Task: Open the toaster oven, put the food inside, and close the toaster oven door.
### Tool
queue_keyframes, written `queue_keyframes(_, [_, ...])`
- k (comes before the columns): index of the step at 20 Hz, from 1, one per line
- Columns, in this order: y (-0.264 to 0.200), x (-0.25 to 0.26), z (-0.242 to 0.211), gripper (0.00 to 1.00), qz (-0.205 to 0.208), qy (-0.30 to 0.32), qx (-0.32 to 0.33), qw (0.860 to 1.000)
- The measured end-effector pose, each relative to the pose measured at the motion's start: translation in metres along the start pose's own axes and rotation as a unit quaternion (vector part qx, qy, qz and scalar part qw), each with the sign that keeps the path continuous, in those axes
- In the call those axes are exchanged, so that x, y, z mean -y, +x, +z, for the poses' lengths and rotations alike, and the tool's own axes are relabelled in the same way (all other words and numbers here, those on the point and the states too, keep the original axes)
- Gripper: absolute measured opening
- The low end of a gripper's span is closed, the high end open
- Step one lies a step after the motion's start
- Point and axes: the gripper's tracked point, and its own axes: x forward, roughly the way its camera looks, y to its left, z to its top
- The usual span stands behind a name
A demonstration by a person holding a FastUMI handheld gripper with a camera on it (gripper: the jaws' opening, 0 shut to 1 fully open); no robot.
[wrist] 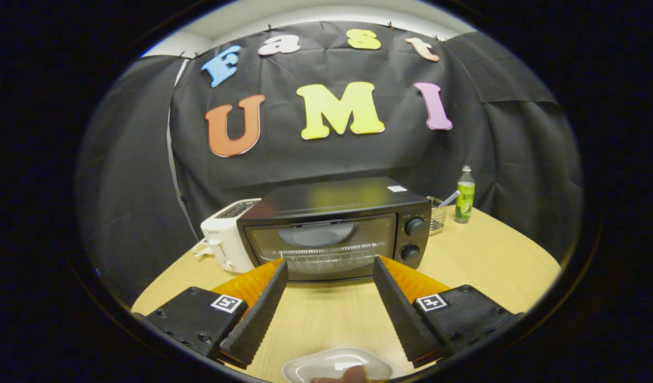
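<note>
- The toaster oven (334,231) sits at 12 o'clock from the gripper (330,271), just beyond the fingertips, door up and closed. It faces the gripper square on, which looks like a sensible line-up for reaching the door.
- Gripper fingers are spread wide with nothing between them but bare table (491,260).
- The food (341,375), a brownish lump, lies on a white plate (331,364) at 6 o'clock, close in under the fingers. Most of it is cut off, so I can't say what it is.
- Something pale and round shows through the door glass, maybe a reflection, maybe a dish. Can't tell.
- I can't make out the door handle through the glare.
- A white toaster (228,239) stands at 10 o'clock touching the oven's side; a wire basket (437,215) and a green bottle (464,196) stand at 2 o'clock, well clear of the door's swing, I'd guess.
</note>
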Motion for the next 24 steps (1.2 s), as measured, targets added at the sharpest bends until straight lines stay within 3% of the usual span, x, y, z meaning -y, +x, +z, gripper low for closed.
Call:
queue_keyframes(7, [-0.081, -0.007, 0.098, 1.0, 0.0, -0.047, 0.08, 0.996])
queue_keyframes(13, [-0.171, -0.013, 0.131, 1.0, -0.002, -0.085, 0.104, 0.991])
queue_keyframes(17, [-0.216, -0.019, 0.11, 1.0, 0.013, -0.088, 0.093, 0.992])
queue_keyframes(24, [-0.266, 0.007, 0.08, 1.0, -0.023, -0.083, 0.116, 0.989])
